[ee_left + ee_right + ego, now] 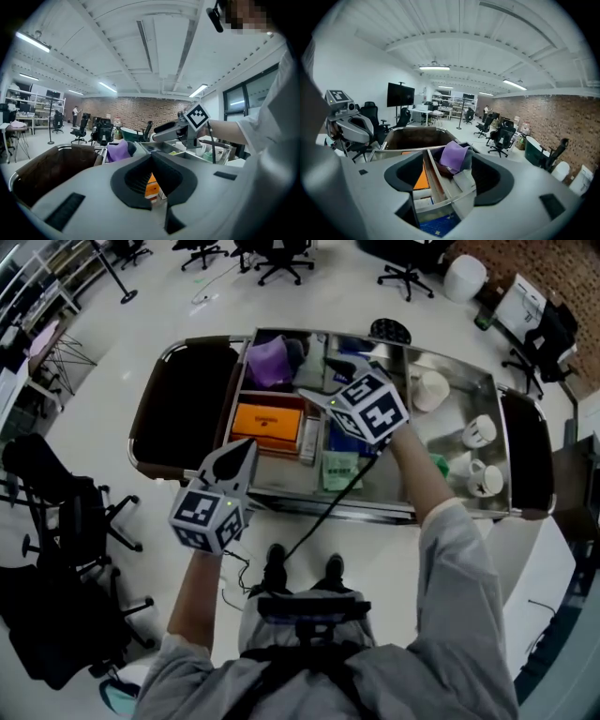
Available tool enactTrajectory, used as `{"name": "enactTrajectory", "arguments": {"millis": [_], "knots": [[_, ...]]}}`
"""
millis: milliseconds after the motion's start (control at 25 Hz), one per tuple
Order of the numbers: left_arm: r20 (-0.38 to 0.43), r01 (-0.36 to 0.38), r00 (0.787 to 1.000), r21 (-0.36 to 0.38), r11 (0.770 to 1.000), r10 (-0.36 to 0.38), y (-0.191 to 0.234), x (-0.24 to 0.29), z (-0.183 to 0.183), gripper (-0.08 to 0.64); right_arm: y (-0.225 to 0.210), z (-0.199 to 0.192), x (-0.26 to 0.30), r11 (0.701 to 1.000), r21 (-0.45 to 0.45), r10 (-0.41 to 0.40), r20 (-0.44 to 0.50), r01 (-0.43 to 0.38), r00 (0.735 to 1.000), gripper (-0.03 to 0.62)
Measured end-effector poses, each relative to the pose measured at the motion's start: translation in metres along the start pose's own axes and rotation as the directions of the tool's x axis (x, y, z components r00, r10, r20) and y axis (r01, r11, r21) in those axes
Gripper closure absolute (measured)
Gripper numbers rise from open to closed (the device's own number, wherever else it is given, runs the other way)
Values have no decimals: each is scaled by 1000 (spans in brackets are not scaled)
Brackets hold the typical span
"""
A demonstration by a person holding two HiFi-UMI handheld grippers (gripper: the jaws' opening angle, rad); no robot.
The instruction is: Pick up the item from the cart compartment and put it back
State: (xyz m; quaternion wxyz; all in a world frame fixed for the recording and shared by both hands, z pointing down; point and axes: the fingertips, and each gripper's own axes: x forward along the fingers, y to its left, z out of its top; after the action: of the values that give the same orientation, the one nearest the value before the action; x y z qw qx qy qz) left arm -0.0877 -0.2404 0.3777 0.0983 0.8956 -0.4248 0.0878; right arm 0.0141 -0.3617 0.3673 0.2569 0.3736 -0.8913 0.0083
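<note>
Over the middle of the desk, the right tool hovers with its jaws spread wide and nothing between them. In the right gripper view, this tool looks down on a metal divider, with the purple cloth just beyond it.

The purple cloth sits in the compartment at the desk's far edge, left of centre. The orange box lies flat in the compartment just nearer the person, touching neither tool. A green packet lies near the middle of the near edge, below the right tool's marker cube. White cups stand towards the right end. A dark brown bin fills the left end.

Off the near edge, towards the left corner, the left tool hangs above the floor. Its jaws are closed tip to tip and hold nothing. In the left gripper view, a sliver of the orange box shows through the slit below the tips.
</note>
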Motion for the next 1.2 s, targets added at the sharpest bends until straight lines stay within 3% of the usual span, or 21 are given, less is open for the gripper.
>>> {"name": "enactTrajectory", "arguments": {"millis": [200, 400, 480, 560, 760, 1120, 1200], "knots": [[6, 3, 1000, -5, 1000, -3, 16, 19, 7, 560, -5, 7, 59, 993, -69, 83, -105, -91, 991, 175], [23, 2, 1000, -20, 1000, -1, 32, 30, 12, 560, -23, 16, 108, 990, -98, 87, -176, -105, 981, 161], [26, 2, 1000, -24, 1000, -2, 36, 34, 12, 560, -30, 16, 125, 981, -154, 85, -211, -119, 974, 161], [30, 2, 1000, -37, 999, -1, 39, 37, 12, 560, -33, 12, 139, 957, -242, 97, -258, -161, 961, 161], [24, -4, 1000, -53, 999, 5, 50, 44, 7, 560, -21, 8, 169, 860, -414, 151, -353, -299, 923, 161], [26, -26, 999, -94, 995, 29, 66, 48, -3, 560, -3, -11, 204, 724, -522, 176, -493, -451, 852, 161], [25, -29, 999, -89, 996, 31, 67, 47, -2, 560, 1, -21, 207, 709, -518, 177, -525, -478, 832, 161]]}}
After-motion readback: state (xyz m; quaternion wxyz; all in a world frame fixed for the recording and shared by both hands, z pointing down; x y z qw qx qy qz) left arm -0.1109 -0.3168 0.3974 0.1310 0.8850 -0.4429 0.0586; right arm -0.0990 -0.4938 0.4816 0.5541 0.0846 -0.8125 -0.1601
